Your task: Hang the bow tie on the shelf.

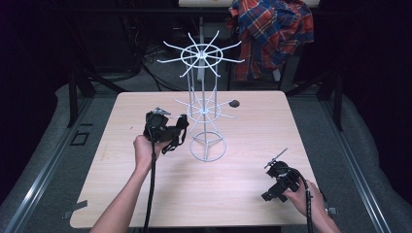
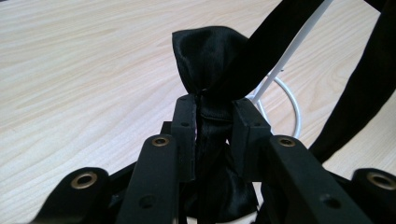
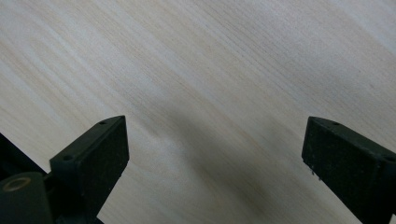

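My left gripper (image 2: 212, 135) is clamped on a black satin bow tie (image 2: 210, 56), just left of the white wire rack (image 1: 206, 109). Right gripper (image 3: 215, 154) gapes wide, well apart.

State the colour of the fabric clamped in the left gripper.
Black, glossy fabric; clearest in the left gripper view.

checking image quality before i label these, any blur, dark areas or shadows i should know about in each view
High view: the table is evenly lit, the surroundings nearly black, and the thin white wire rack is soft. Left gripper view: the black satin fabric shows sheen and is sharp, while nearby jaw parts at the bottom blur. Right gripper view: a soft dark shadow falls on the wood between the open jaws; the grain is slightly blurred.
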